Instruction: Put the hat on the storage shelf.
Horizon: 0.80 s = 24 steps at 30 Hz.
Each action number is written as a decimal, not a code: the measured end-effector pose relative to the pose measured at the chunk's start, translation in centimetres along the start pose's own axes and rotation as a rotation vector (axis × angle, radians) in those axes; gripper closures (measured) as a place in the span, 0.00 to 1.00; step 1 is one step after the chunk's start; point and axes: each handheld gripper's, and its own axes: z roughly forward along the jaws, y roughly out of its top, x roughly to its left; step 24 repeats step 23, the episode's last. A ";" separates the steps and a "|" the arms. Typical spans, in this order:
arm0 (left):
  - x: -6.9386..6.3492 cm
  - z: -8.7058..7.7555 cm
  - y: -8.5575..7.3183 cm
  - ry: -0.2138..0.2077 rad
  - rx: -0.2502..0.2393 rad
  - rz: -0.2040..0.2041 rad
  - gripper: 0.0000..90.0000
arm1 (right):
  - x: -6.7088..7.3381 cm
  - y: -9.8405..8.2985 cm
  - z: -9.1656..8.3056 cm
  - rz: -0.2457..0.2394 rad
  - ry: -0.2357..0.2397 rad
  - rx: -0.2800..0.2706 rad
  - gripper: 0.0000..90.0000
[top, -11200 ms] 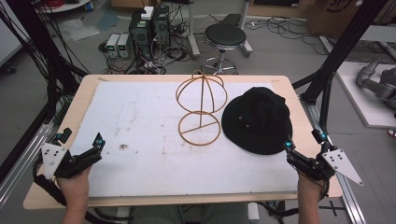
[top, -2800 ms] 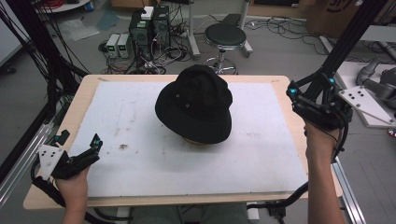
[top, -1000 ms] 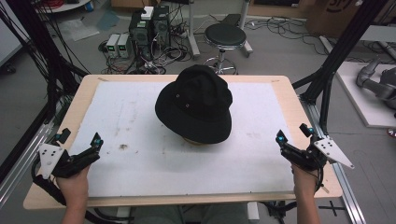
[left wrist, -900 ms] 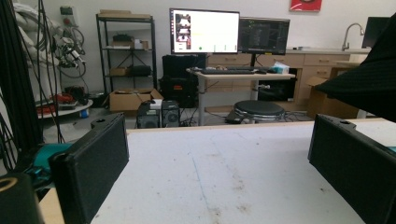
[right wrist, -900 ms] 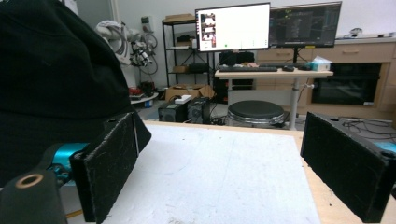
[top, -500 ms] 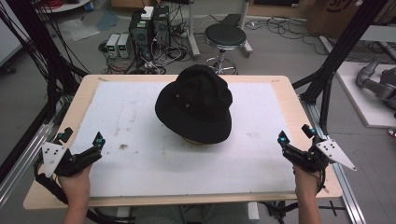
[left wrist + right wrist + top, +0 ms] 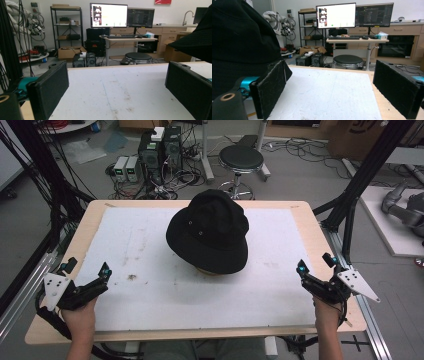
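A black bucket hat [image 7: 209, 232] is seen near the middle of the table, toward the far edge, crown up and brim drooping. A sliver of a tan wire stand [image 7: 210, 271] is glimpsed under the near brim. The hat is carried over a white mat [image 7: 150, 290] laid on the wooden tabletop [image 7: 320, 240].

The left gripper [image 7: 86, 281] is held low at the near left corner, over the mat's edge. Its jaws are spread wide, with nothing between them; in the left gripper view bare mat is seen between the two black pads [image 7: 50, 87].

The right gripper [image 7: 314, 269] is held at the near right edge, where mat meets wood. Its jaws are likewise parted and empty. In the right gripper view the hat [image 7: 242, 42] is seen behind the left pad, apart from it.

Both grippers are kept well apart from the hat. A faint brown stain [image 7: 132, 277] is noted on the mat near the left gripper. A black stool [image 7: 241, 157] is seen beyond the far edge.
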 end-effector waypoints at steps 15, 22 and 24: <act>-0.1 0.1 0.0 -0.002 0.002 -0.002 0.06 | -0.1 0.0 -0.1 -0.005 -0.010 0.003 0.12; 0.0 0.0 0.0 0.000 0.004 0.000 0.06 | 0.0 -0.1 0.0 -0.001 -0.009 0.009 0.12; 0.0 0.0 0.0 0.000 0.004 0.000 0.06 | -0.1 -0.1 0.1 -0.010 -0.008 0.007 0.12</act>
